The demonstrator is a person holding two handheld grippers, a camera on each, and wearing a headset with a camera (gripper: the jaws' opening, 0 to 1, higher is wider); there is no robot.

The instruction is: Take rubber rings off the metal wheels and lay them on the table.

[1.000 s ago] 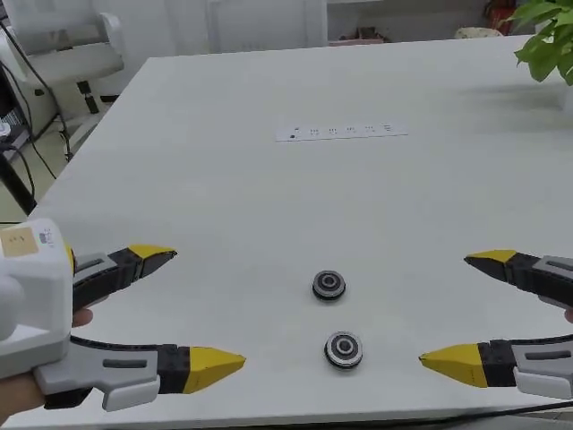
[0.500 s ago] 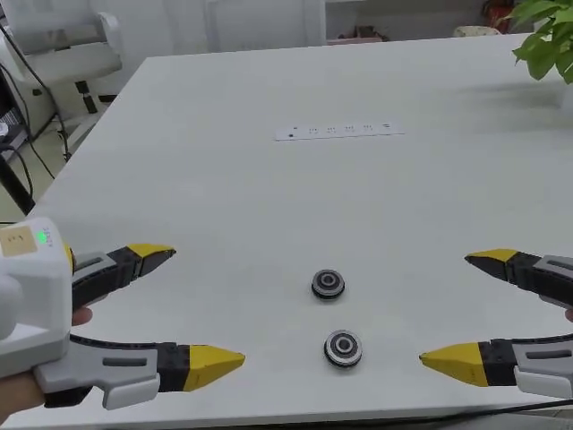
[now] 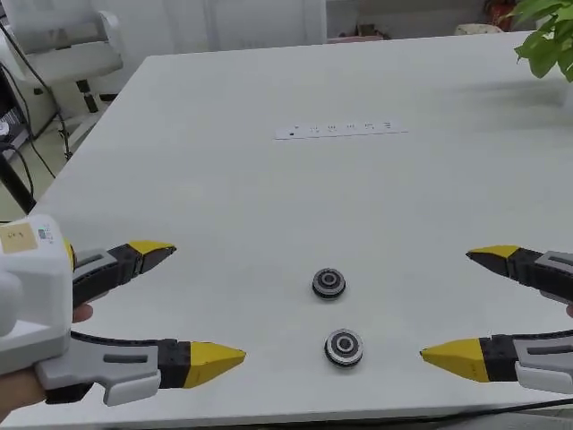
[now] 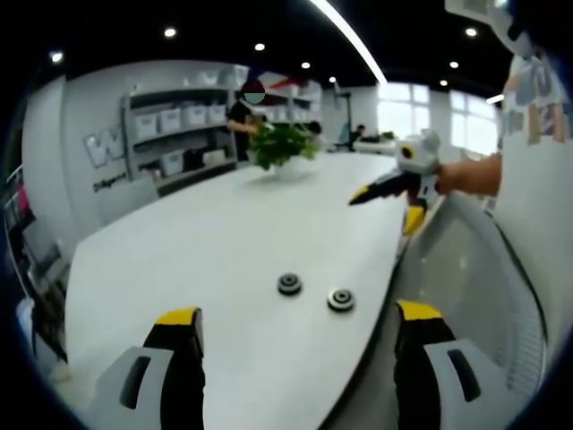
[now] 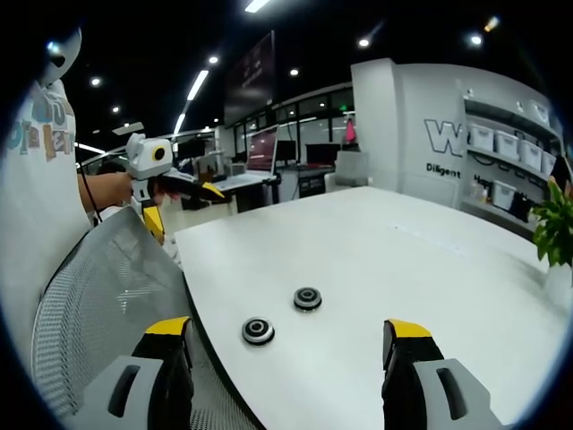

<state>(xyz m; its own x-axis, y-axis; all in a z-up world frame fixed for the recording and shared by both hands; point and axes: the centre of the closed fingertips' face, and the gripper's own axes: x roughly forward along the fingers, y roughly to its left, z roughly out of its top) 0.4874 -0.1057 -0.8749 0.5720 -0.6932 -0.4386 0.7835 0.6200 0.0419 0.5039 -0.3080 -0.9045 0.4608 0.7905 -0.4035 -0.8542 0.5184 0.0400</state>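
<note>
We hold the left gripper (image 3: pixel 206 305), a grey and black claw with yellow tips, low at the left of the head view, its jaws spread wide with nothing between them. The right gripper (image 3: pixel 446 305), of the same make, sits opposite at the right, likewise gaping and empty. Between the two, near the front edge of the broad white table (image 3: pixel 269 197), lie two small round metal wheels, flat on the top and close together without touching. The farther wheel (image 3: pixel 329 283) has a black rubber ring (image 3: pixel 316 284) around its silver hub, and the nearer wheel (image 3: pixel 344 348) looks the same. Neither claw touches either wheel. In the left gripper view our own yellow tips stand well apart at the bottom, and we see the farther wheel (image 4: pixel 289 284) and the nearer wheel (image 4: pixel 340 300) ahead on the table, with the right gripper (image 4: pixel 398 188) held beyond them above the table edge. In the right gripper view the tips are just as far apart, the nearer wheel (image 5: pixel 258 331) lies close to the table edge, and the farther wheel (image 5: pixel 307 299) lies just beyond it. Further up the table a long white socket strip (image 3: pixel 340 131) sits flush in the surface, and a leafy green plant (image 3: pixel 546 40) stands at the far right corner.
</note>
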